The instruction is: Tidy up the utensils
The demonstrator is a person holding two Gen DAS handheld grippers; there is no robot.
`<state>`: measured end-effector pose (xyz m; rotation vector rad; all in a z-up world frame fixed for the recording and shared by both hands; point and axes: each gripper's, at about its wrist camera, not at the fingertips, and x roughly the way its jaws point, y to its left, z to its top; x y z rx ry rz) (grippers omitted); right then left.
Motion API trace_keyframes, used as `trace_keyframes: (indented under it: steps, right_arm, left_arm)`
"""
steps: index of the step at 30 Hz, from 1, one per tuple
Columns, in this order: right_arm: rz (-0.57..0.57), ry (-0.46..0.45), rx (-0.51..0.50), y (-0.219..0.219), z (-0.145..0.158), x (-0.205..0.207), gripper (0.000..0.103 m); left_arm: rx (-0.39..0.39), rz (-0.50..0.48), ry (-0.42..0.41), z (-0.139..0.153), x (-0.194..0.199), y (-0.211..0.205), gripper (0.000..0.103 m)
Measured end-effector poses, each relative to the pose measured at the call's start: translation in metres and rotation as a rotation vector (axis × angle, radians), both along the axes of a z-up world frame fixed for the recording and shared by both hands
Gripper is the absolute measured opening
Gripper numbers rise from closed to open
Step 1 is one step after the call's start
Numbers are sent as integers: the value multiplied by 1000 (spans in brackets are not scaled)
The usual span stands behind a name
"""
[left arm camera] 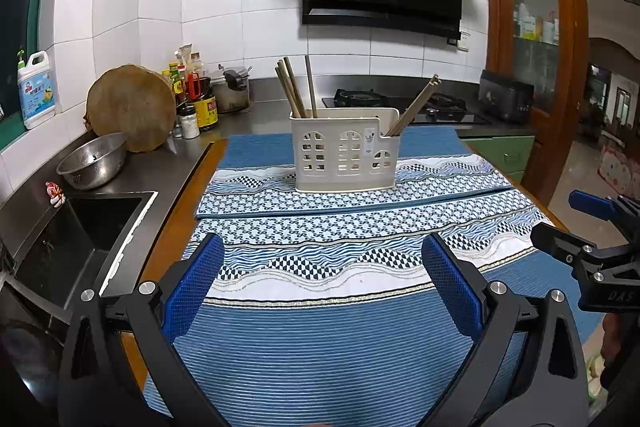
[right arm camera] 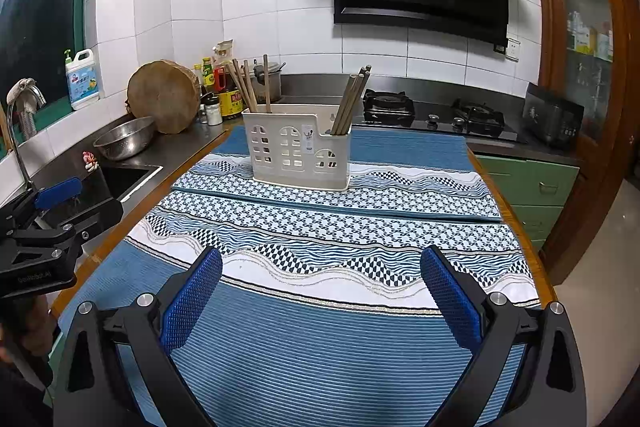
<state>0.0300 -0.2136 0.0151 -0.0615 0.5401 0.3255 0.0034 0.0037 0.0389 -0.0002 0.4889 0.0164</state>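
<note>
A cream plastic holder (left arm camera: 346, 154) with arched window cut-outs stands upright on a blue patterned mat (left arm camera: 320, 339). In the holder's tall left section, several brown chopsticks (left arm camera: 294, 89) stand fanned, tips up. In its lower right section, another bundle of chopsticks (left arm camera: 416, 105) leans out to the right.

chopsticks' (left arm camera: 298, 87) lower ends hidden inside holder (left arm camera: 344, 157), bottle labels (right arm camera: 236, 101) too small to read
</note>
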Motion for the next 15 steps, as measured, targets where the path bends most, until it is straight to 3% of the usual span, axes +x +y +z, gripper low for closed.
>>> trace_keyframes:
  steps: [15]
  right_arm:
    - [6,6,4,1,-3,2,96]
  left_arm:
    - [0,-9,5,-3,2,-2,98]
